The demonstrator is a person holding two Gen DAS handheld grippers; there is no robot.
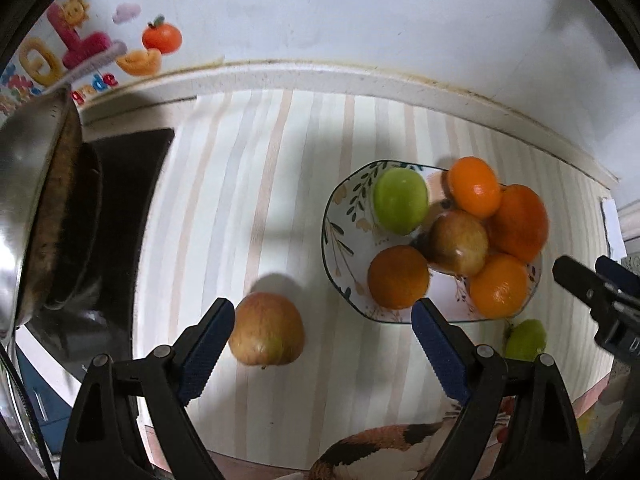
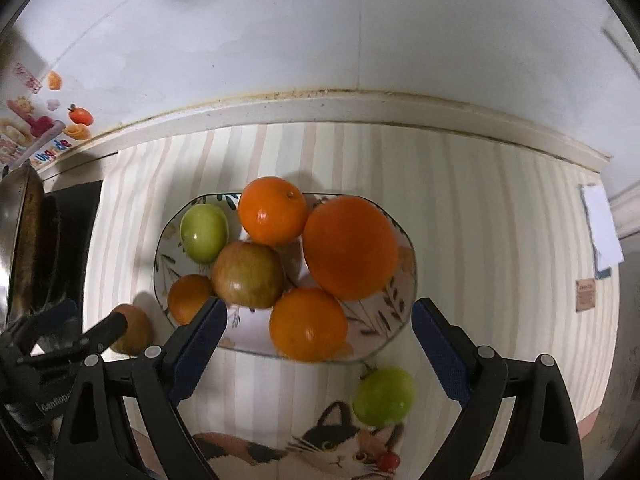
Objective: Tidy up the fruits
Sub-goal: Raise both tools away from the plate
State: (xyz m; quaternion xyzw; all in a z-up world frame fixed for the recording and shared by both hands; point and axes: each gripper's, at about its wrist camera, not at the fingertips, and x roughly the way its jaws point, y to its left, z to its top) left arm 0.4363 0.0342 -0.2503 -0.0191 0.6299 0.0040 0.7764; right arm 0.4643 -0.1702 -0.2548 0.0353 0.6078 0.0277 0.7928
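A patterned plate [image 1: 340,216] [image 2: 384,312] on the striped cloth holds several oranges, a brownish apple [image 2: 248,274] and a green fruit [image 2: 204,232]. A reddish apple [image 1: 267,334] lies loose on the cloth left of the plate; it also shows in the right wrist view [image 2: 134,330]. A green fruit [image 2: 384,396] [image 1: 525,339] lies loose in front of the plate. My left gripper [image 1: 322,322] is open and empty, its left finger beside the loose apple. My right gripper [image 2: 316,324] is open and empty above the plate's near edge, the loose green fruit between its fingers.
A metal pan [image 1: 36,208] stands on a black stove [image 1: 124,208] at the left. A wall with stickers [image 1: 92,40] runs along the back. The cloth has a cat print [image 2: 332,444] at its near edge. White paper [image 2: 602,228] lies at the far right.
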